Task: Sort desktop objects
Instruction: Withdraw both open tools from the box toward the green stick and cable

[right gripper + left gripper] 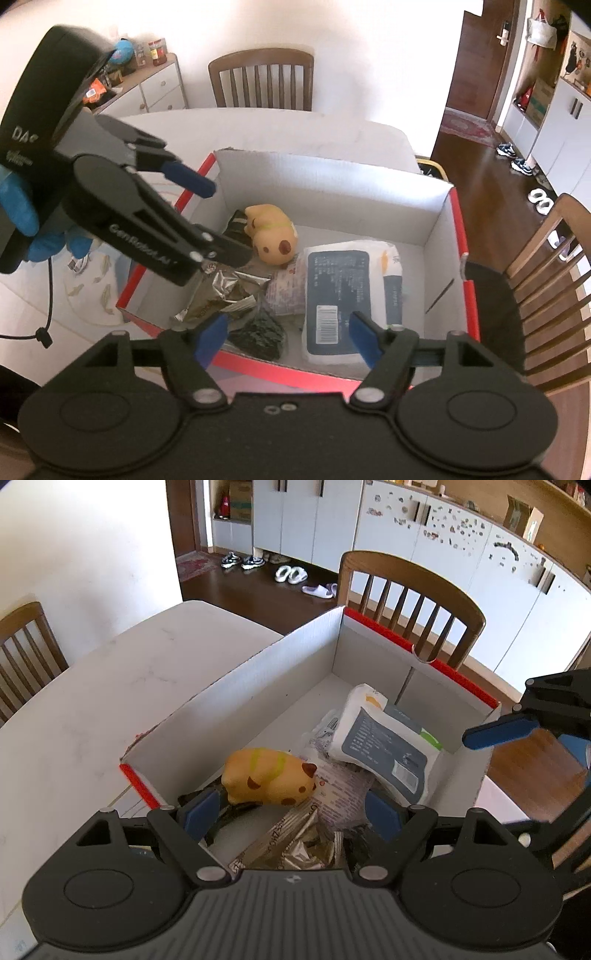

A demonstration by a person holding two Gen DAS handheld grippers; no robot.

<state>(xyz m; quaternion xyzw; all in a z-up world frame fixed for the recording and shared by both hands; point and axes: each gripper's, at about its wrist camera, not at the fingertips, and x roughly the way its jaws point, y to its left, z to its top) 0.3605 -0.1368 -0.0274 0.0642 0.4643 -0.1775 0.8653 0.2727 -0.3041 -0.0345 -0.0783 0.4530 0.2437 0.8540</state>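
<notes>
Cardboard box (436,218) sat on the white table (92,701), holding a yellow cat toy (271,781), wet-wipes pack (341,299) and foil packets (221,291). Left gripper (291,814) and right gripper (288,334) hung above it, jaws wide, empty.

Matt corrugated cardboard for the box (334,184), white inside, red outside. Smooth, soft-looking rubbery finish on the yellow toy cat (271,781). Glossy plastic film on the wipes pack (341,295); crinkled shiny foil on the snack packet (221,291). Matt black plastic with blue pads on the left gripper (291,814) and right gripper (288,336). Pale, smooth, faintly veined stone-like surface (92,701). Varnished wood on the chair (410,590).
</notes>
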